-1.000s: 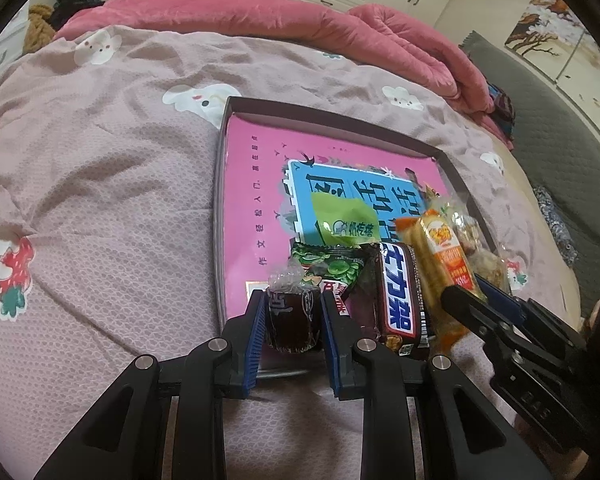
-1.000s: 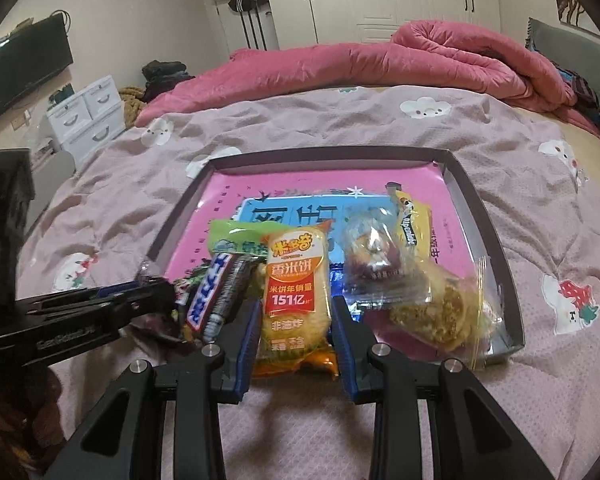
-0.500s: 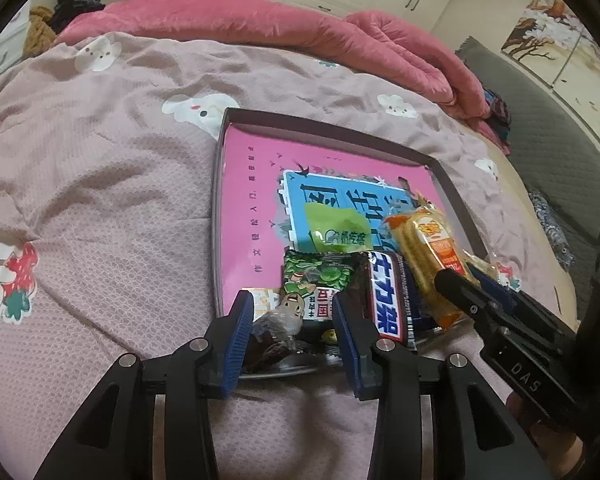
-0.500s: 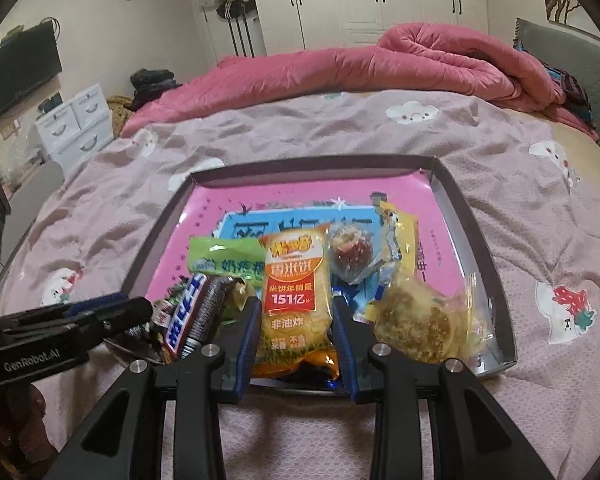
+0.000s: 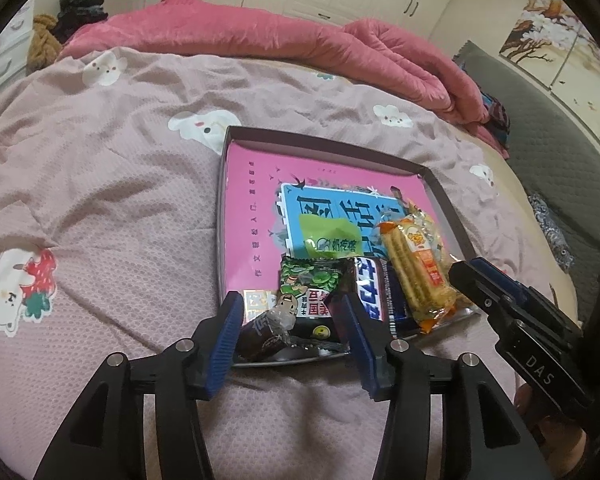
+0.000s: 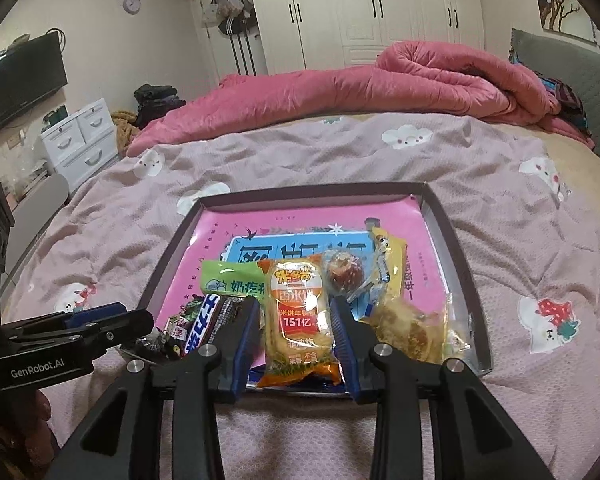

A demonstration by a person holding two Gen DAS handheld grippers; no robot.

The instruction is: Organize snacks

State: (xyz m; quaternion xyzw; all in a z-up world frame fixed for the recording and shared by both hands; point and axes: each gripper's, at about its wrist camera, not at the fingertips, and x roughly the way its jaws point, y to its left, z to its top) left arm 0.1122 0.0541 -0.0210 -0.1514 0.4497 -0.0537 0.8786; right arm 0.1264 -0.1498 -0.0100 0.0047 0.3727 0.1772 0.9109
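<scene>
A dark-rimmed tray [image 5: 324,146] [image 6: 312,192] with a pink printed floor lies on the bed. My left gripper [image 5: 292,340] [image 6: 128,314] hovers over the tray's near corner, its jaws opening. The dark wrapped candy [image 5: 260,336] lies loose between them, next to a green pea pack [image 5: 312,284], a Snickers bar [image 5: 374,292] [image 6: 206,322] and a green milk-candy pack [image 5: 328,236]. My right gripper [image 6: 296,340] [image 5: 470,270] is opening too. The orange rice cracker pack [image 6: 300,312] [image 5: 416,268] rests in the tray between its pads.
A round red sweet [image 6: 344,274], a yellow packet [image 6: 392,256] and a clear-wrapped cake [image 6: 408,332] fill the tray's right side. A pink quilt [image 6: 380,84] is bunched at the far end of the bed. White drawers [image 6: 80,140] stand left, a grey headboard [image 5: 560,160] right.
The left jaws spread and let go of the dark candy, which now lies in the tray. The right jaws widened slightly around the rice cracker pack. Both grippers rose a little.
</scene>
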